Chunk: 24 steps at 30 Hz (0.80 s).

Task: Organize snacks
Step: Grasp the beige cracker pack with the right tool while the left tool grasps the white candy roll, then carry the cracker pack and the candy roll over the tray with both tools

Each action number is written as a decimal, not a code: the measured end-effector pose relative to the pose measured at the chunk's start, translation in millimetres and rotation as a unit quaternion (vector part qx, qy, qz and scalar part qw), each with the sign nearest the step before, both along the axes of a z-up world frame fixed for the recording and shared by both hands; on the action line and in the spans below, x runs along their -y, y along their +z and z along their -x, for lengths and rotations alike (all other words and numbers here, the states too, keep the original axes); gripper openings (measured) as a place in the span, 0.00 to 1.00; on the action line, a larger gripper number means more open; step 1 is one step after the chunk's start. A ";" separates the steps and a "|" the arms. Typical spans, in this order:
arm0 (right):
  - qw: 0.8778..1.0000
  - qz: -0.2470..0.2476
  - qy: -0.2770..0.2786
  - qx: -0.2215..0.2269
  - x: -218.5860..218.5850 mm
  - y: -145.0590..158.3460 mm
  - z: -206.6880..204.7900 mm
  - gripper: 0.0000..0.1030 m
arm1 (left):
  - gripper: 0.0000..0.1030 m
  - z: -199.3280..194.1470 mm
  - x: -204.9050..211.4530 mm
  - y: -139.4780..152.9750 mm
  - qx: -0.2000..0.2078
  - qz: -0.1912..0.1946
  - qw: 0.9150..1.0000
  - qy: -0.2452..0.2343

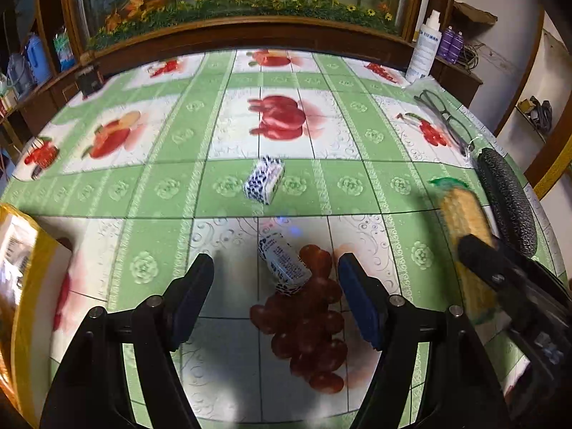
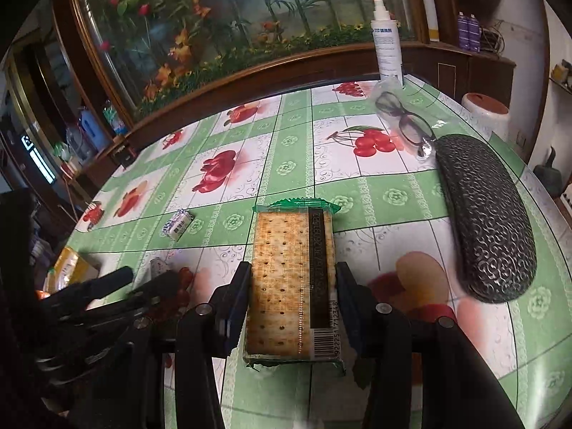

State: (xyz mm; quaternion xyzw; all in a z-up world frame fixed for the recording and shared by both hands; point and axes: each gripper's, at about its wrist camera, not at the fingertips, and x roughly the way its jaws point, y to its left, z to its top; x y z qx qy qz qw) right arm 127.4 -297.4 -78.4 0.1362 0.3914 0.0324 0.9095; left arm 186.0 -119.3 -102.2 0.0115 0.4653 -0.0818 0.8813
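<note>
My right gripper [image 2: 291, 279] is shut on a clear-wrapped cracker pack [image 2: 286, 279] with green ends, its pads pressing the long sides. The left wrist view shows the same pack [image 1: 463, 221] blurred at the far right. My left gripper [image 1: 276, 262] stands open low over the tablecloth. A small white-and-blue wrapped candy [image 1: 284, 266] lies between its fingers without touching them. The right wrist view has that left gripper [image 2: 148, 277] at the left with the candy [image 2: 159, 266] by its tips. A second, similar candy [image 1: 264, 183] [image 2: 177, 227] lies farther out on the table.
A yellow package [image 1: 21, 250] [image 2: 69, 268] sits at the table's left edge. On the right lie a dark textured glasses case [image 2: 486, 214] and bagged glasses [image 2: 407, 125], with a white spray bottle [image 2: 388, 46] behind them. A wooden-framed glass cabinet [image 1: 232, 0] borders the far side.
</note>
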 end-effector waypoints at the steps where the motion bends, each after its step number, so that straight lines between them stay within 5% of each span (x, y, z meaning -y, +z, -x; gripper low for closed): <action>1: 1.000 -0.008 0.000 0.004 1.5 2.4 3.8 0.46 | 0.50 1.4 -0.9 -0.6 0.012 -0.010 1.000 0.004; 4: 1.000 -0.020 0.005 0.016 1.9 9.1 15.5 0.46 | 0.11 4.0 -4.7 0.2 0.019 -0.010 1.000 -0.002; 13: 0.997 -0.054 0.035 0.039 -21.8 20.7 52.6 0.46 | 0.11 51.3 -33.6 25.0 0.068 -0.028 0.997 0.008; 24: 0.989 -0.084 0.101 0.066 -77.5 35.9 103.5 0.46 | 0.11 119.4 -97.6 76.9 0.141 -0.066 0.984 0.082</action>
